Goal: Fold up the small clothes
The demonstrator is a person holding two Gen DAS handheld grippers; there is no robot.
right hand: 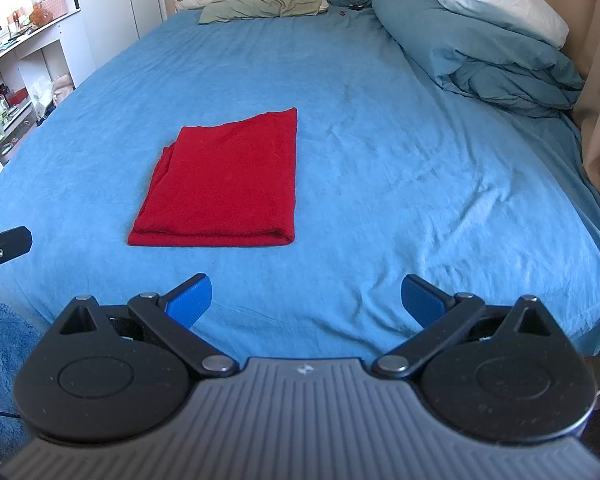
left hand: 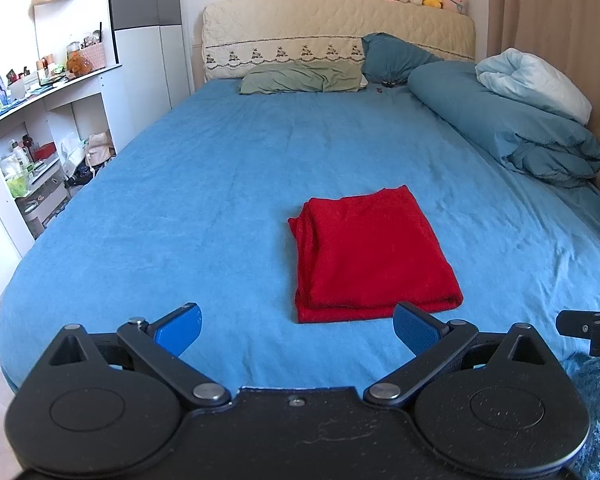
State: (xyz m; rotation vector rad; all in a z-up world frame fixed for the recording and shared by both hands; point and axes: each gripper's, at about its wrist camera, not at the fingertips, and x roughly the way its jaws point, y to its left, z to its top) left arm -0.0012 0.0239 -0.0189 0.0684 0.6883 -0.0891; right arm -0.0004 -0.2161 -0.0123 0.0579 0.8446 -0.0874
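Observation:
A red garment (left hand: 370,254) lies folded into a neat rectangle on the blue bedsheet (left hand: 204,184), flat and in layers. In the right wrist view the same red garment (right hand: 224,182) sits ahead and to the left. My left gripper (left hand: 298,328) hovers open over the bed's near edge, just short of the garment, with nothing between its blue pads. My right gripper (right hand: 306,300) is also open and holds nothing, to the right of the garment. Part of the right gripper (left hand: 588,330) shows at the left wrist view's right edge.
A rolled blue duvet (left hand: 508,128) with a white pillow (left hand: 536,82) lies along the bed's right side. Green and blue pillows (left hand: 300,78) rest at the headboard (left hand: 336,36). White shelves (left hand: 40,140) with clutter stand left. A blue rug (right hand: 2,360) lies below.

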